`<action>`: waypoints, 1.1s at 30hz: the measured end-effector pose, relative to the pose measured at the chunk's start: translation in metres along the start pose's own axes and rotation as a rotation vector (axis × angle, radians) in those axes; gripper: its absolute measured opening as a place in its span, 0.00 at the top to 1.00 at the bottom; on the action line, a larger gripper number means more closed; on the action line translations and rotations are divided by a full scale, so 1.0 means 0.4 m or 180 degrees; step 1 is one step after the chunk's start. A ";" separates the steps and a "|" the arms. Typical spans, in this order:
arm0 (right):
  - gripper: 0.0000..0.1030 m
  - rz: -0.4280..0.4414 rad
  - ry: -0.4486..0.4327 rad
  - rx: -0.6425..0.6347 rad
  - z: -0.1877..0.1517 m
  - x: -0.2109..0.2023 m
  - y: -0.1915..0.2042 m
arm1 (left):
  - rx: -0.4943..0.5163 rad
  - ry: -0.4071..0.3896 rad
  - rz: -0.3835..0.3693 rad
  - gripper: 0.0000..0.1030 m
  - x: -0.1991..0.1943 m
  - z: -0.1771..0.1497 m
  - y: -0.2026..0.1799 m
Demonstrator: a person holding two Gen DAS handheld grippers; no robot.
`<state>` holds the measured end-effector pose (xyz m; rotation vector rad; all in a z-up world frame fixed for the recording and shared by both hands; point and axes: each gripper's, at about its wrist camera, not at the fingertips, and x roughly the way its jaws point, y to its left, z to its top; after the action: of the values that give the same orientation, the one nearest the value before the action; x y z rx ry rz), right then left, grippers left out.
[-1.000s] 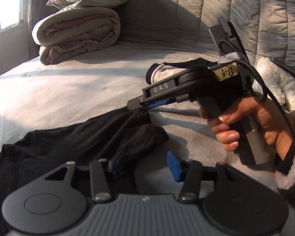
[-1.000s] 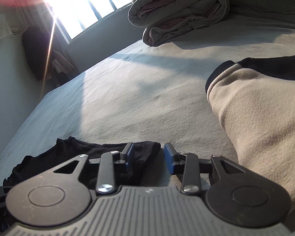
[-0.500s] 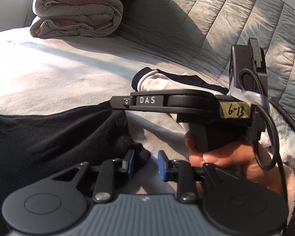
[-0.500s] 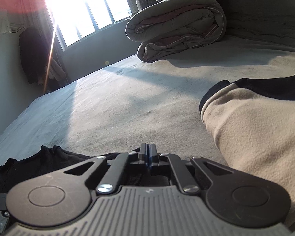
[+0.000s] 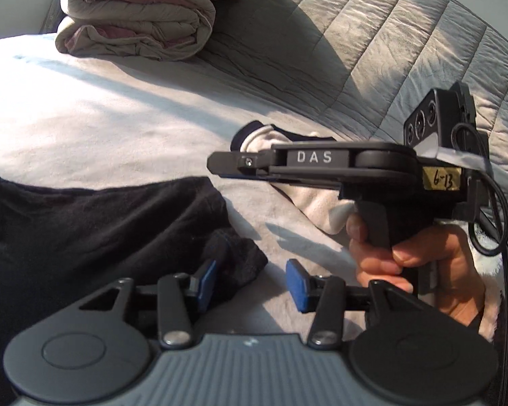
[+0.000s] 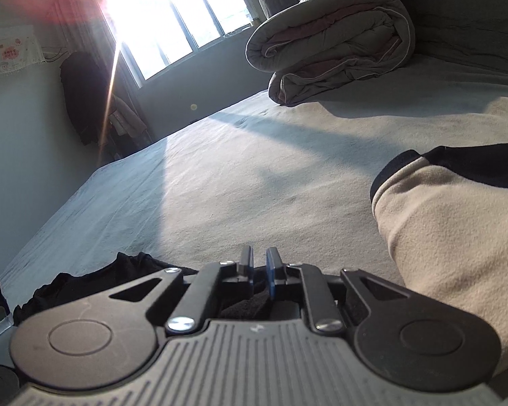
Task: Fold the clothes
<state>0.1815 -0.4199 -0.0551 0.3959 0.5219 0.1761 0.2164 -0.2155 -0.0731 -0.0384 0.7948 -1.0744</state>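
Note:
A black garment lies spread on the bed, its sleeve end bunched near my left gripper. My left gripper is open, its left pad at the sleeve end, the right pad over bare sheet. My right gripper has its pads a narrow gap apart with nothing between them; black cloth lies just under it. In the left wrist view the right gripper hovers above the sheet, clear of the garment. A beige fleece garment with black trim lies at the right.
A rolled quilt and pillow lie at the far end of the bed against a grey quilted headboard. A bright window and dark hanging clothes are beyond the bed's edge. Bare sheet lies beyond the garment.
My right gripper, shut on the black sleeve half a second ago, has opened slightly and lifted off the cloth. My left gripper has opened wider beside the sleeve end.

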 end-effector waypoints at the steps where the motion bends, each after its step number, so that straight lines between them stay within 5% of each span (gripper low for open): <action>1: 0.86 -0.0026 0.0069 -0.0039 -0.001 0.006 0.003 | 0.0070 0.0002 -0.0002 0.56 -0.003 -0.002 -0.006; 4: 0.85 -0.0101 0.0292 -0.0128 -0.005 0.015 0.005 | 0.0212 0.0004 -0.0054 0.55 -0.017 0.006 -0.018; 8: 0.84 -0.0099 0.0451 -0.0129 -0.003 -0.019 0.000 | 0.0278 -0.0138 0.0166 0.49 -0.052 0.057 0.017; 10: 0.57 -0.0036 0.0514 -0.0187 -0.008 -0.045 0.005 | 0.0318 -0.0121 0.0354 0.40 -0.046 0.092 0.048; 11: 0.52 0.0028 0.0543 -0.0246 -0.011 -0.052 0.009 | 0.0341 -0.0092 0.0428 0.39 -0.035 0.109 0.066; 15: 0.51 0.0254 0.0699 -0.0391 -0.026 -0.049 0.022 | 0.0322 0.0057 0.0580 0.39 0.031 0.170 0.124; 21: 0.53 0.0349 0.0901 -0.0565 -0.057 -0.016 0.037 | 0.0314 0.0153 0.0456 0.40 0.117 0.204 0.132; 23: 0.54 0.0369 0.0894 -0.0562 -0.059 -0.014 0.037 | 0.0385 0.0147 0.0435 0.45 0.132 0.204 0.118; 24: 0.55 0.0375 0.0890 -0.0562 -0.060 -0.011 0.037 | 0.0421 0.0114 0.0425 0.69 0.137 0.199 0.112; 26: 0.57 0.0389 0.0879 -0.0562 -0.064 -0.005 0.038 | 0.0556 0.0108 0.0400 0.97 0.149 0.184 0.090; 30: 0.96 0.0394 0.0881 -0.0606 -0.066 -0.008 0.037 | 0.0558 -0.0138 0.0496 1.00 0.135 0.177 0.078; 33: 0.96 0.0314 0.0777 -0.0624 -0.055 -0.030 0.037 | 0.0398 -0.0425 0.0552 1.00 0.110 0.193 0.090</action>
<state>0.1588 -0.4025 -0.0612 0.2093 0.7191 0.3709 0.3005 -0.2584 -0.0557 0.0634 0.5983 -0.9447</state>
